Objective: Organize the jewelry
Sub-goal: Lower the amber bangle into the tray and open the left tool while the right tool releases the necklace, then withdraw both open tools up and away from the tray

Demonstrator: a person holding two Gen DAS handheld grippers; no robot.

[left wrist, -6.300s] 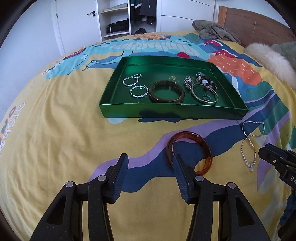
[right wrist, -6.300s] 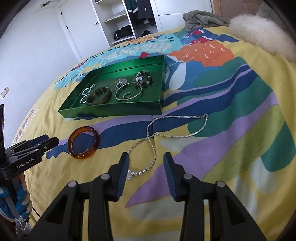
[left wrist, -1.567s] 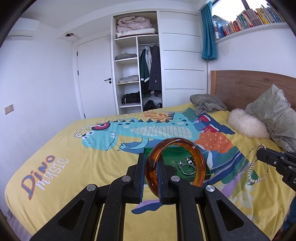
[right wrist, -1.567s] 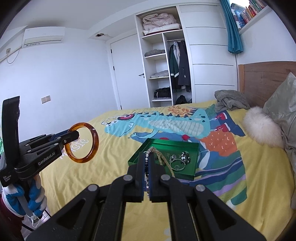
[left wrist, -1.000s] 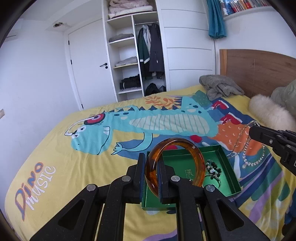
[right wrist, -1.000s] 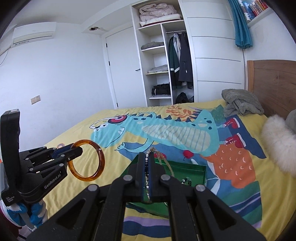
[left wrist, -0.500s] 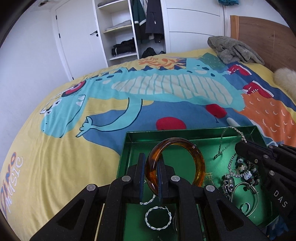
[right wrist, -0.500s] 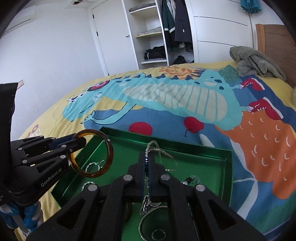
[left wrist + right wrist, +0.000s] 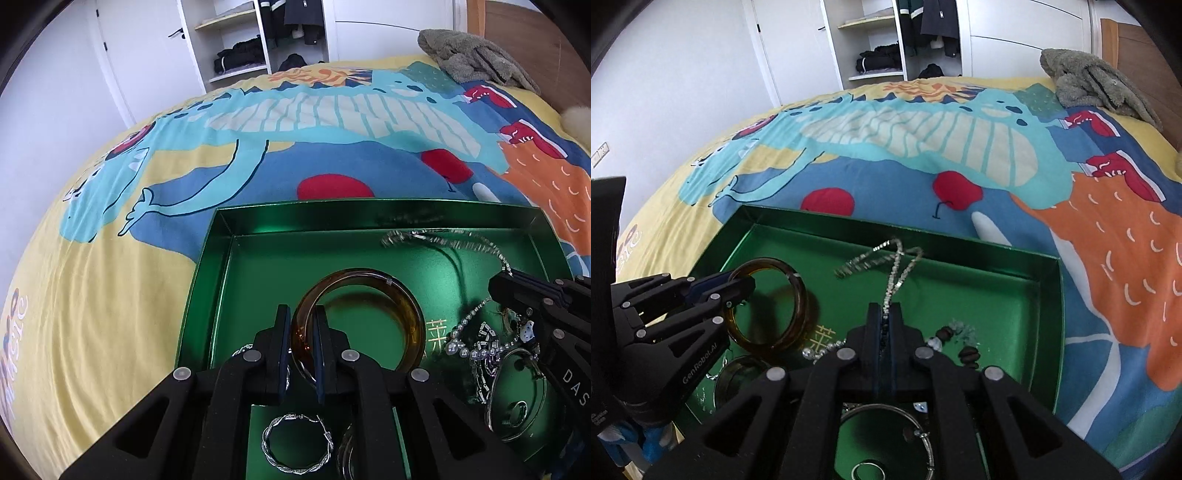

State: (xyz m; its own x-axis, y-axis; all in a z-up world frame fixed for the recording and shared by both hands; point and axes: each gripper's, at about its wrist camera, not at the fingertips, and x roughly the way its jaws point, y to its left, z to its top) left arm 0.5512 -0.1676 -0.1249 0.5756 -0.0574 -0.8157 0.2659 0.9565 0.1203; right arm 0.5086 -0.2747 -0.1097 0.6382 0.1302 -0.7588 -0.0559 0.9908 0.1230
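Note:
A green tray [image 9: 369,214] [image 9: 1049,295] lies on the bed. My left gripper [image 9: 301,317] [image 9: 738,286] is shut on an amber bangle [image 9: 402,299] [image 9: 798,291] and holds it low over the tray's middle. My right gripper [image 9: 885,312] [image 9: 496,286] is shut on a silver rhinestone necklace [image 9: 886,258] [image 9: 454,240]; its far loop drapes onto the tray floor near the back wall, and its pearl end [image 9: 458,343] hangs by the beads.
In the tray lie a twisted silver hoop [image 9: 295,443], a large silver bangle [image 9: 886,439] [image 9: 517,391] and a dark bead bracelet [image 9: 964,350]. The bed has a yellow dinosaur cover [image 9: 92,295]. A grey cloth [image 9: 1097,85] lies near the wooden headboard. A wardrobe [image 9: 258,37] stands behind.
Both grippers have come down lower into the tray with their loads. The bangle is close to the tray floor and the necklace's loop now rests on it.

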